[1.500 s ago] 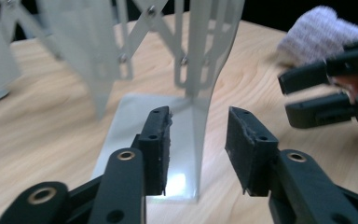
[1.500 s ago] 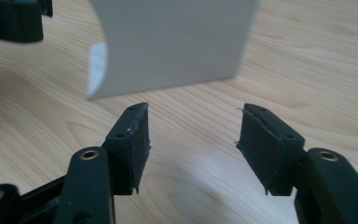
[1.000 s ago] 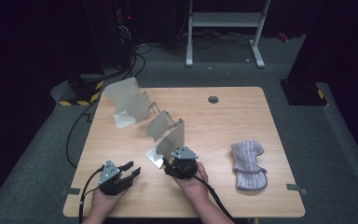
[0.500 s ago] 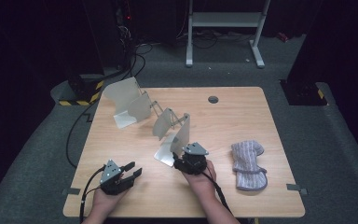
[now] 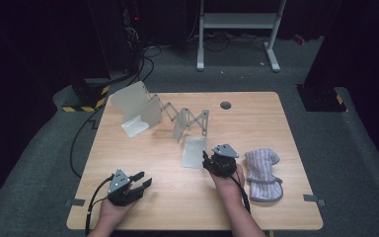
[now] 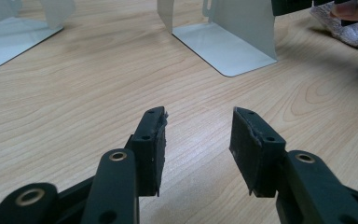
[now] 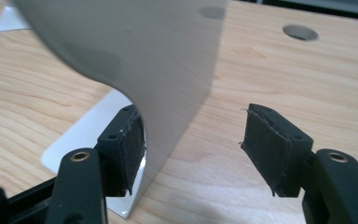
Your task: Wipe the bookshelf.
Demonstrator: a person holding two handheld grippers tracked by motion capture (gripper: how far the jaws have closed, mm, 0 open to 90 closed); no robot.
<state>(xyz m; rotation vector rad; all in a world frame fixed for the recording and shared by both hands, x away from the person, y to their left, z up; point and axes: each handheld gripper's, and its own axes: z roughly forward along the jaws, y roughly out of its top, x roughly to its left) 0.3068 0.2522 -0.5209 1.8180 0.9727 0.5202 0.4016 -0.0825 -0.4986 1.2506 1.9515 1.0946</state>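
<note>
- One near bookend [image 5: 193,143] stands mid-bench: a pale metal L with an upright plate and a flat foot that lies toward the person.
- One right tool [image 5: 208,162] sits at the near right corner of that foot. In the right gripper view the upright plate [image 7: 135,60] stands between its jaws, the left pad [image 7: 129,149] against or just beside the plate and the right pad [image 7: 272,147] well apart from it. The jaws are spread and have just been closing a little; no pinch on the plate shows.
- One scissor link [image 5: 175,112] joins this bookend to a second one.
- One far bookend [image 5: 134,109] stands behind and to the left of the near bookend, toward the bench's far left corner. That makes two bookends.
- One striped cloth [image 5: 262,173], grey and white, lies to the right of the near bookend, just beside the right hand [image 5: 227,178].
- One left tool [image 5: 139,180] rests low, to the left of and nearer the person than the near bookend, well apart from it. In the left gripper view its jaws are spread over bare wood, with nothing between them.
- One bench [image 5: 286,123] of light wood carries all of this, with one round hole [image 5: 225,104] behind the near bookend, toward the far edge.
</note>
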